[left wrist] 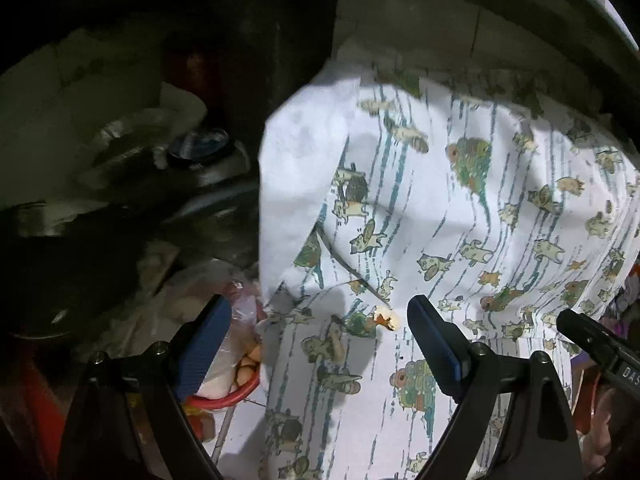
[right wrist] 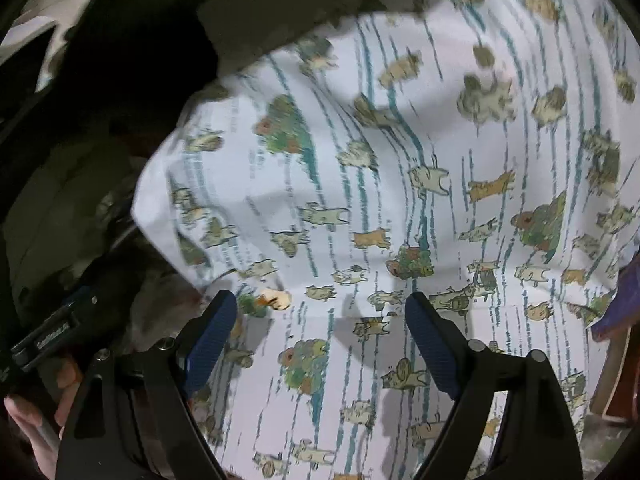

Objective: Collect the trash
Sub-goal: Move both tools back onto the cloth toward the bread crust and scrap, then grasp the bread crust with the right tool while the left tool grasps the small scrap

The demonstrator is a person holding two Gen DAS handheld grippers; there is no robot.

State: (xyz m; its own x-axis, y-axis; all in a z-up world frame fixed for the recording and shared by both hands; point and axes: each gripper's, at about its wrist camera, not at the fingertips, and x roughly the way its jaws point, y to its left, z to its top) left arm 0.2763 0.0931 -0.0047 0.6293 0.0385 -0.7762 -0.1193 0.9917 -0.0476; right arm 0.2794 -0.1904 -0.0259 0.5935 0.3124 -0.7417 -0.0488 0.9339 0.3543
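Observation:
A white cloth [left wrist: 440, 208] printed with cartoon animals and teal stripes fills most of both views [right wrist: 400, 200]. On it lies a small pale yellow crumb [left wrist: 387, 317], like a piece of popcorn. In the left wrist view the crumb sits just inside the right finger of my left gripper [left wrist: 320, 308], which is open and holds nothing. In the right wrist view the crumb [right wrist: 277, 298] lies just past the left fingertip of my right gripper [right wrist: 320, 300], also open and bare. Each gripper shows at the edge of the other's view.
Left of the cloth is dark clutter: crumpled plastic bags [left wrist: 188, 292], a red bowl [left wrist: 236, 396] with pale round items, and a jar lid [left wrist: 200, 146]. A hand [right wrist: 36, 412] holds the other gripper's handle at lower left. Purple material [right wrist: 624, 304] lies at the right edge.

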